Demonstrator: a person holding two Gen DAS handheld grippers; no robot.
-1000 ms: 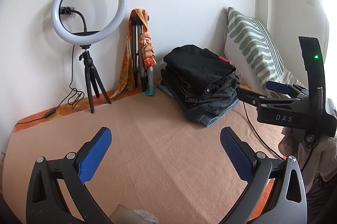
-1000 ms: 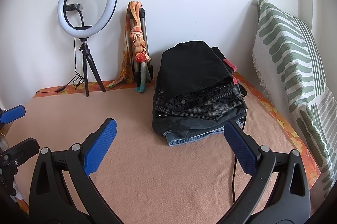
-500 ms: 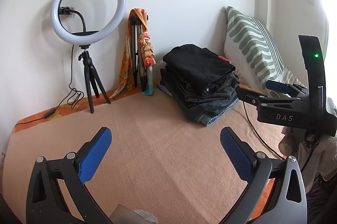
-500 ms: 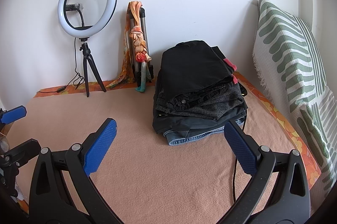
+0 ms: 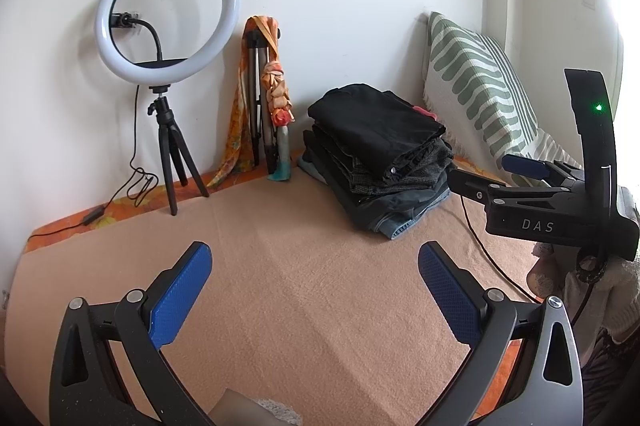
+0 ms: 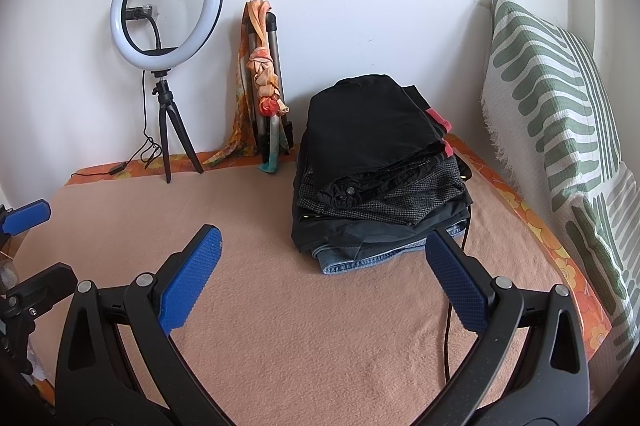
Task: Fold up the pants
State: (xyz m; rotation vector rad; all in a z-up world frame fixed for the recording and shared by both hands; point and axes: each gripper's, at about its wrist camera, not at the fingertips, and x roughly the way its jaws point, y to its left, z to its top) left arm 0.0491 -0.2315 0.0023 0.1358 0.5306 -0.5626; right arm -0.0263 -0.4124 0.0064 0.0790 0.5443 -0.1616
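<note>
Pants point(image 6: 376, 182) sit folded in a stack at the back of the blanket point(image 6: 280, 326), near the wall, beside the pillow point(image 6: 556, 130). Left gripper point(image 5: 314, 290) hovers low over bare blanket, fingers wide apart, nothing between. Right gripper point(image 6: 322, 272) level w/ it, also spread wide & empty, pointing at the stack, not touching. Ring light point(image 5: 168, 10) on tripod at back left.

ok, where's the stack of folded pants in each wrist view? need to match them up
Left wrist view: stack of folded pants sits right of centre, mid-height, on the peach blanket.
Right wrist view: the stack is just right of centre, larger, directly ahead.
Shared landmark: the ring light on its tripod, upper left against the wall in both.
</note>
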